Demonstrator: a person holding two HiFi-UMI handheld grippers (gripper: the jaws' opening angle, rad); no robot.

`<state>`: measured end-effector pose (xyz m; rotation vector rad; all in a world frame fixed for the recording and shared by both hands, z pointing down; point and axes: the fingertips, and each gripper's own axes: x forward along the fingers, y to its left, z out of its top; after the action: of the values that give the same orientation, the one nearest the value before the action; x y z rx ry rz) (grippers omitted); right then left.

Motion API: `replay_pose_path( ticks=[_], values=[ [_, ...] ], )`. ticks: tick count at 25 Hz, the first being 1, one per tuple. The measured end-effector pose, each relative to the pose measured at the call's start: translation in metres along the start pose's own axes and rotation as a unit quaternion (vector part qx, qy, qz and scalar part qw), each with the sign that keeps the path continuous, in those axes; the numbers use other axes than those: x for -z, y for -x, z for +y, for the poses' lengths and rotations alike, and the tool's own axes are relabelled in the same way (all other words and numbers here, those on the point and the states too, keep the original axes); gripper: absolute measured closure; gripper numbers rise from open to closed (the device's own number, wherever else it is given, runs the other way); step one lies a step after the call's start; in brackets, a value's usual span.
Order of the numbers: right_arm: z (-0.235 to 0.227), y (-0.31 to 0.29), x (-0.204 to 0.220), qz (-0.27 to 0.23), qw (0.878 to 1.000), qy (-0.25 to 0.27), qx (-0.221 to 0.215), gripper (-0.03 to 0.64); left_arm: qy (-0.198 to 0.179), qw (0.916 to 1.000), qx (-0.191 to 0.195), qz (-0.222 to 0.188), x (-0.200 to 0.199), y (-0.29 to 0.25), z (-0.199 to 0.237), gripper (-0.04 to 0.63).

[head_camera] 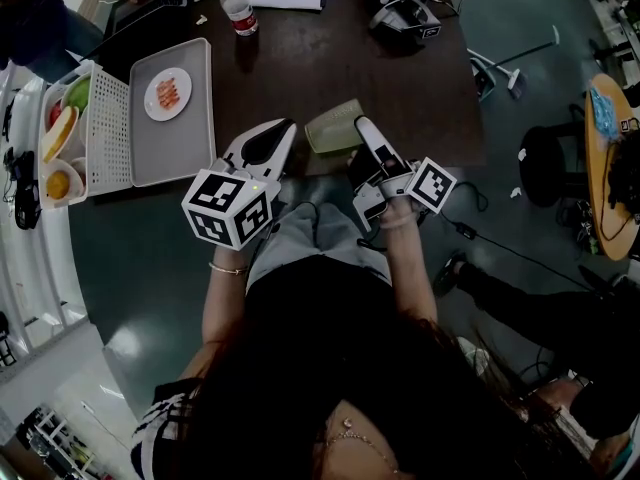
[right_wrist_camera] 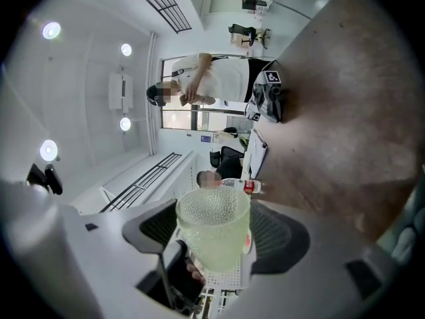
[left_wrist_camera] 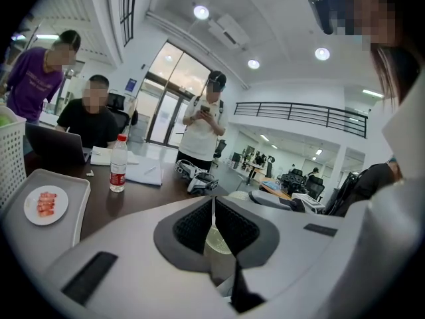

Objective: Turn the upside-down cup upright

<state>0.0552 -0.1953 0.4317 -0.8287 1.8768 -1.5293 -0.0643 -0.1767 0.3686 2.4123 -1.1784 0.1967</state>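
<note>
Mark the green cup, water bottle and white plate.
pale green dimpled plastic cup (right_wrist_camera: 214, 248), right gripper view, side wall
clear plastic water bottle (head_camera: 239, 11), head view, label
round white plate (head_camera: 153, 106), head view, rim

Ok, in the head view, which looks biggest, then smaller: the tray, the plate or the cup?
1. tray, clearly largest.
2. cup and plate: look alike; the cup is nearer the camera, so unranked.
</note>
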Motion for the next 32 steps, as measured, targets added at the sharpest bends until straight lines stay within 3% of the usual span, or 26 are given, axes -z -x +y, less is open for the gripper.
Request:
replay_pose_path(
  ticks=[8,12,19,26,32],
  values=[
    [0.003,0.001,-0.002,-0.004,0.999,-0.028,-0.024,0.275,-0.006,0.9991,0.037,0.017,0.006,0.000,-0.007,0.590],
    [0.008,0.001,-0.004,-0.006,0.999,-0.037,-0.037,0.275,-0.009,0.9981,0.057,0.021,0.007,0.001,-0.010,0.550],
    [0.015,0.002,-0.004,-0.005,0.997,-0.050,-0.058,0.275,-0.009,0.9947,0.098,0.031,0.011,0.001,-0.023,0.446],
    [0.021,0.002,-0.001,-0.002,0.995,-0.065,-0.073,0.275,-0.006,0.9903,0.131,0.047,0.020,-0.002,-0.032,0.296],
    [0.027,0.001,0.005,0.007,0.994,-0.073,-0.087,0.275,0.003,0.9872,0.150,0.052,0.026,-0.008,-0.035,0.256]
  ],
)
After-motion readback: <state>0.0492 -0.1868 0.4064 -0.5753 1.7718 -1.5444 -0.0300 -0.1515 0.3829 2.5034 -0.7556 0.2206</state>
